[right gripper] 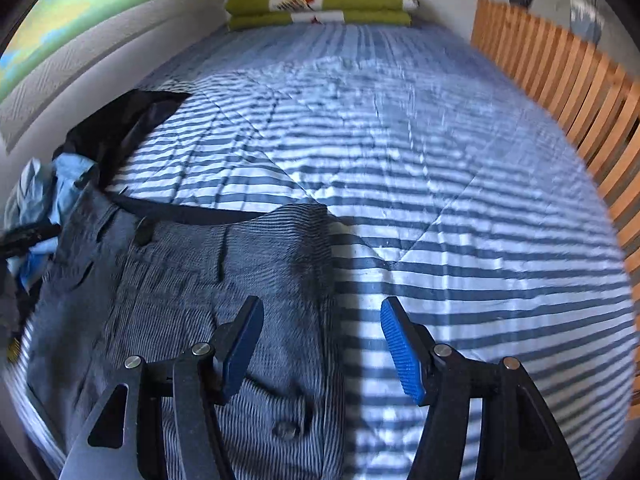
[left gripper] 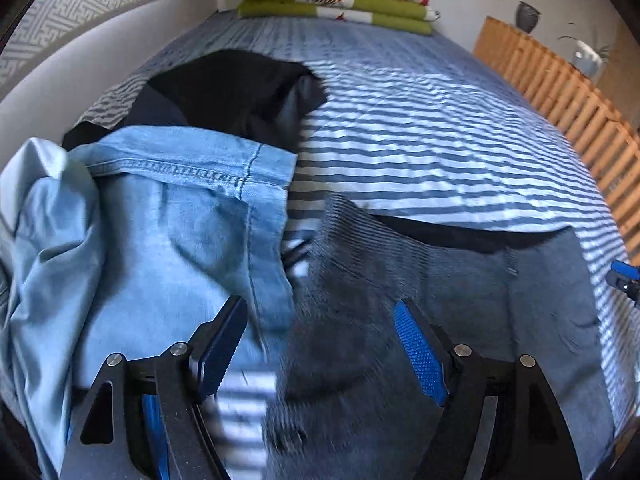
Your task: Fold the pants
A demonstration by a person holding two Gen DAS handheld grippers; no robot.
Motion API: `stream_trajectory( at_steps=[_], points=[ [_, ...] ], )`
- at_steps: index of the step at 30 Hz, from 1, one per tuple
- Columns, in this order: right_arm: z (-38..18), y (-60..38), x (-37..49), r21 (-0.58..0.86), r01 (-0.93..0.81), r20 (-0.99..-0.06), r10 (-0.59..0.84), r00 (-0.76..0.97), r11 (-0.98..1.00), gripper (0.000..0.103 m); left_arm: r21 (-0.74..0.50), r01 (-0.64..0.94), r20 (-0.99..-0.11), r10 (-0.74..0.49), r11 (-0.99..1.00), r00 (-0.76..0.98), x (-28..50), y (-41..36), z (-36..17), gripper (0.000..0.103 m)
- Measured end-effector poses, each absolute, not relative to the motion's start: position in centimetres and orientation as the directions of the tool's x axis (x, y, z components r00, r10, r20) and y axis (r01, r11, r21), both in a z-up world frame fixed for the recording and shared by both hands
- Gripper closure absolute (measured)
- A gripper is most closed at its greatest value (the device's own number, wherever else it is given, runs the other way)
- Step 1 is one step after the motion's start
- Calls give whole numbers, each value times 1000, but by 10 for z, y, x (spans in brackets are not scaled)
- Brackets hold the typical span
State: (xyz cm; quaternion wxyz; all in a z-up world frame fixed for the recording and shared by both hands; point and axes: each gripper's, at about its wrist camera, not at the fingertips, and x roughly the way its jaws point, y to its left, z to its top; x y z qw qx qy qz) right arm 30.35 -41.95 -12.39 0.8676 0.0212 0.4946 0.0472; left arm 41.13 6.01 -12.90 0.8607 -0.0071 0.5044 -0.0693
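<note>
Pants (right gripper: pixel 192 280) — grey, fine-striped — lie flat on striped bedspread (right gripper: pixel 460 208). Left gripper (left gripper: pixel 320 344) and right gripper (right gripper: pixel 322 340) hang over them, jaws apart, nothing held.

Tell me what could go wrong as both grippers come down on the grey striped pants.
1. The light blue jeans lie against the grey striped pants; the open left gripper may pinch both.
2. The open right gripper straddles the pants' edge over the striped bedcover and could grab bedding.
</note>
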Motion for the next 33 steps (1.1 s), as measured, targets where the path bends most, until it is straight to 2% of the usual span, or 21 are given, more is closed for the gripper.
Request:
stream_trajectory(
  at_steps=[6, 13, 18, 22, 23, 24, 25, 28, 30, 33],
  points=[
    [-146, -428, 340, 162, -46, -881, 165, 443, 986, 46, -39, 113, -894, -85, 993, 440, 445, 55, -160, 23],
    [-174, -421, 370, 93, -20, -922, 94, 377, 995, 46, -37, 116, -896, -84, 993, 437, 466, 48, -166, 23],
    [-173, -430, 362, 126, -13, -909, 120, 399, 992, 40, -56, 125, -893, -106, 991, 438, 474, 52, -164, 20],
    [-178, -426, 363, 170, -36, -906, 170, 388, 985, 40, -84, 156, -894, -144, 984, 425, 477, 47, -169, 21],
    [-178, -426, 364, 175, -34, -904, 174, 391, 984, 41, -79, 163, -892, -143, 983, 429, 477, 44, -170, 24],
    [-177, -425, 364, 189, -36, -898, 188, 399, 981, 50, -84, 164, -892, -148, 983, 428, 477, 43, -170, 39],
    [-178, -424, 365, 205, -36, -895, 202, 398, 978, 68, -107, 169, -895, -169, 980, 413, 478, 42, -172, 57],
    [-173, -420, 362, 232, -44, -884, 230, 406, 972, 80, -88, 182, -892, -159, 979, 424, 472, 35, -167, 86],
    [-163, -418, 356, 237, -65, -869, 241, 432, 969, 83, -78, 191, -884, -157, 979, 441, 466, 33, -159, 91],
    [-134, -423, 342, 256, -70, -838, 258, 481, 964, 85, -108, 188, -861, -187, 976, 473, 453, 34, -132, 92]
  ],
)
